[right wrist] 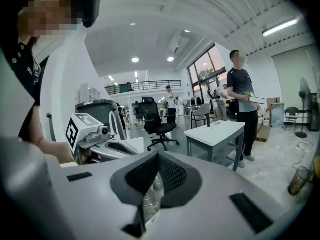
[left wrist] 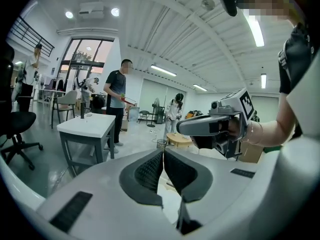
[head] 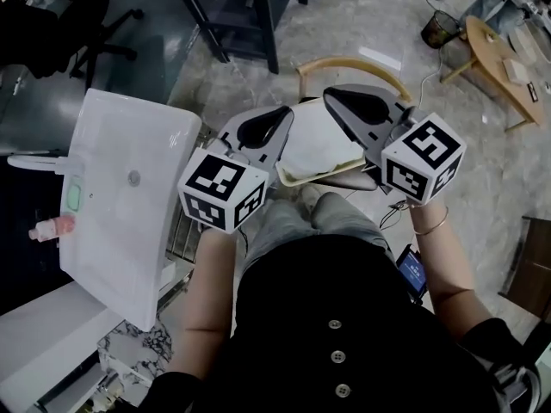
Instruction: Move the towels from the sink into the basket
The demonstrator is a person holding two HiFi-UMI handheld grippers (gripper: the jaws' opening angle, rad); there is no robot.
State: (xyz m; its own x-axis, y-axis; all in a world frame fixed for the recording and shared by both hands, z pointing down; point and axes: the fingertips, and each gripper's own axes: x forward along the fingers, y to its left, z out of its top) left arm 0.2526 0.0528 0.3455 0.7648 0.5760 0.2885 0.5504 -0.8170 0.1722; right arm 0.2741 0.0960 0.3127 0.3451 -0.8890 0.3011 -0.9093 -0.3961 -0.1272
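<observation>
Beside sink point(head: 120, 222), 1 towel point(head: 318, 149) in left gripper point(head: 280, 123) and right gripper point(head: 337, 101)

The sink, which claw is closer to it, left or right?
Left. The left claw hangs just beside the sink; the right claw is farther off, beyond the towel between them.

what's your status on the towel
Left tool and right tool both shut on the towel. Towel held up beside the sink. Nothing seen in the way.
</observation>
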